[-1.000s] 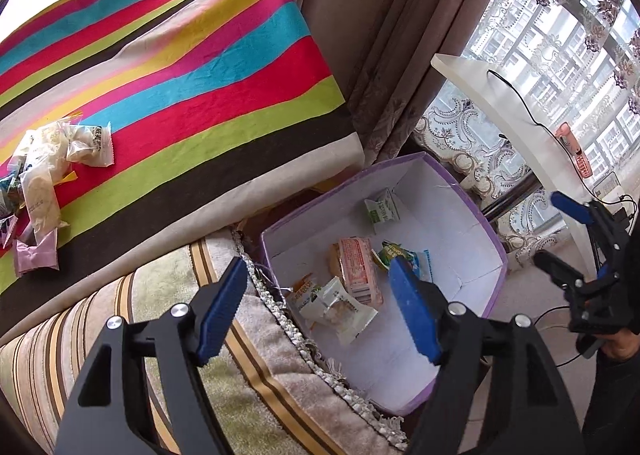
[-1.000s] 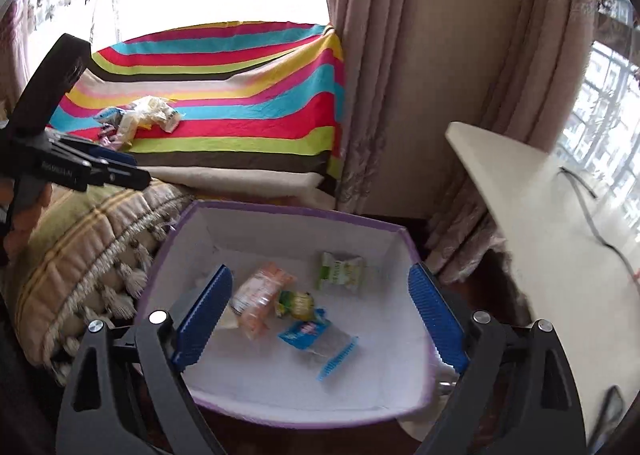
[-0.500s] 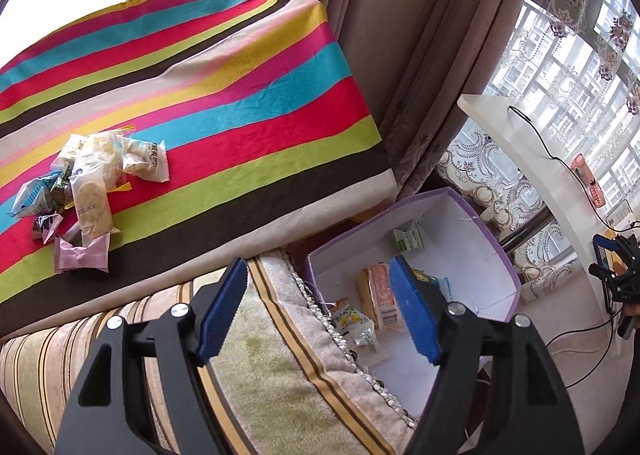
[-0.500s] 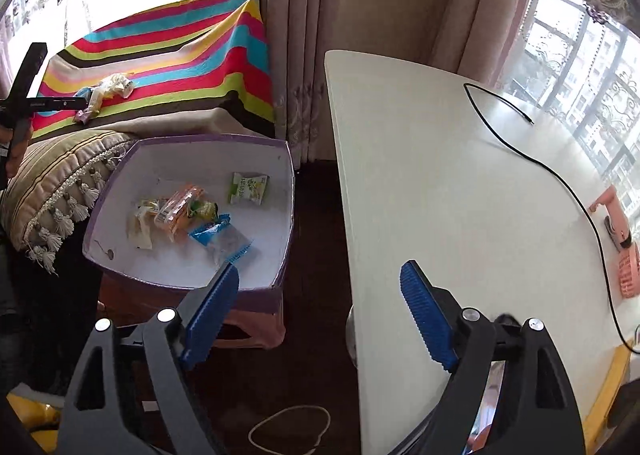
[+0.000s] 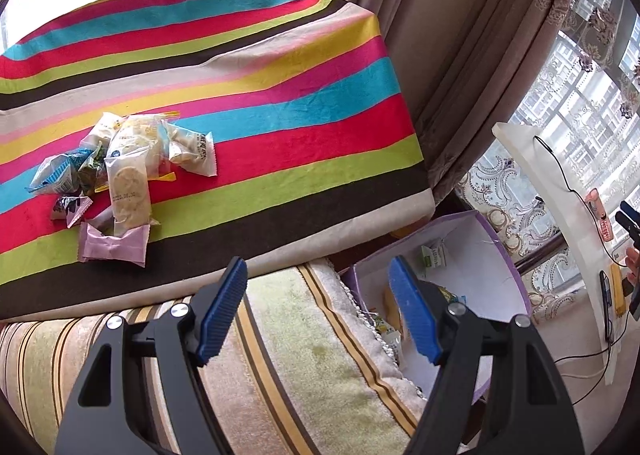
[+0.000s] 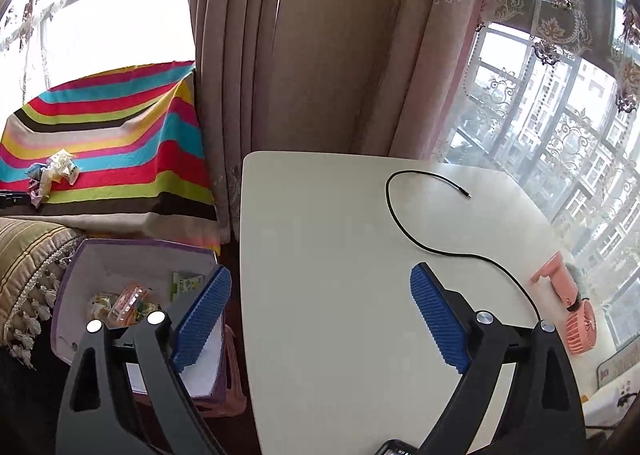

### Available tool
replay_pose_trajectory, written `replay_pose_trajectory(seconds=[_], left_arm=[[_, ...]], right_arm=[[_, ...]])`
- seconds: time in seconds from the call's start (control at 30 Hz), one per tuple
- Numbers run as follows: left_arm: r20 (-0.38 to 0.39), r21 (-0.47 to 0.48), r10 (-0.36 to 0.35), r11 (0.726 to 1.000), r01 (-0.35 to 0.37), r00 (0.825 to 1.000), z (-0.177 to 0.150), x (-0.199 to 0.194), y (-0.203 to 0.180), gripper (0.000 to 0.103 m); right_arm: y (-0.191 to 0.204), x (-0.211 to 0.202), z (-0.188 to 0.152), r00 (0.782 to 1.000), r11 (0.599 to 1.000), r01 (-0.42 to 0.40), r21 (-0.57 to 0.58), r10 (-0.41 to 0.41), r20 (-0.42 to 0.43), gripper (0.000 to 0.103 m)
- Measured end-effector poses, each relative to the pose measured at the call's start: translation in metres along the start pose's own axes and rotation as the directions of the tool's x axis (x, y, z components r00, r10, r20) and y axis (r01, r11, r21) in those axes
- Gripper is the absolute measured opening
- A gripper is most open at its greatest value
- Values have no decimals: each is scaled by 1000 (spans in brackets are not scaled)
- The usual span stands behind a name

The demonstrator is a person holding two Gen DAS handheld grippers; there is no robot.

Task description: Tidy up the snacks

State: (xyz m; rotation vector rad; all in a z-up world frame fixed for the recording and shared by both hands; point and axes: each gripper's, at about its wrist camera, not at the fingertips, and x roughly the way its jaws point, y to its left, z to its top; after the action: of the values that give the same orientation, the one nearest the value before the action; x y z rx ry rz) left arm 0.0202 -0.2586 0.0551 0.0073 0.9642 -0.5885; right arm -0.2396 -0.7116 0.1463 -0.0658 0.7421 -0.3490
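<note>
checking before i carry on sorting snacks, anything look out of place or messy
Yes: a loose heap of snack packets lies jumbled on the striped cloth, outside the purple box that holds the others. Nothing looks spilled or damaged.

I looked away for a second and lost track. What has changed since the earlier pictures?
Both grippers left the purple box empty. The left gripper swung toward the snack pile on the striped cloth; it now sits over the cushion. The right gripper swung over the white table, its jaws opening on nothing. The pile and the snacks in the box lie as before.
</note>
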Motion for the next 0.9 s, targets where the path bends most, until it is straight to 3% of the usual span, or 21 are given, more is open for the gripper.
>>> replay_pose_trajectory(seconds=[0.07, 0.13, 0.23, 0.33, 0.43, 0.53, 0.6, 0.67, 0.73, 0.9], left_arm=[[9, -24, 11, 1000, -11, 1000, 0, -3, 13, 74], [21, -52, 32, 998, -31, 999, 0, -8, 27, 75], [37, -100, 80, 992, -76, 996, -2, -17, 54, 76], [40, -154, 128, 981, -120, 991, -6, -25, 85, 76], [37, -210, 170, 965, -159, 985, -11, -32, 116, 76], [40, -251, 219, 947, -202, 975, -12, -38, 146, 76], [48, -287, 250, 931, -226, 967, -10, -43, 169, 76], [48, -314, 272, 918, -244, 961, -7, -45, 189, 77], [21, -326, 259, 915, -239, 966, -3, -41, 207, 76], [-46, -341, 114, 932, -123, 992, -9, -19, 211, 73]], right_arm=[[24, -1, 4, 999, 999, -19, 41, 18, 27, 89], [55, 5, 6, 991, 988, -121, 101, 115, 61, 89], [122, 31, 8, 972, 968, -232, 96, 227, 54, 89], [195, 62, 7, 936, 931, -351, 101, 349, 32, 89], [272, 87, 11, 911, 909, -413, 61, 413, 3, 89], [343, 98, 27, 851, 851, -525, 15, 525, -4, 89], [387, 101, 44, 831, 829, -556, -53, 557, -10, 89], [421, 109, 64, 834, 830, -551, -89, 551, -32, 89], [447, 125, 83, 816, 811, -579, -85, 575, -68, 89], [499, 171, 108, 847, 835, -528, -156, 507, -158, 89]])
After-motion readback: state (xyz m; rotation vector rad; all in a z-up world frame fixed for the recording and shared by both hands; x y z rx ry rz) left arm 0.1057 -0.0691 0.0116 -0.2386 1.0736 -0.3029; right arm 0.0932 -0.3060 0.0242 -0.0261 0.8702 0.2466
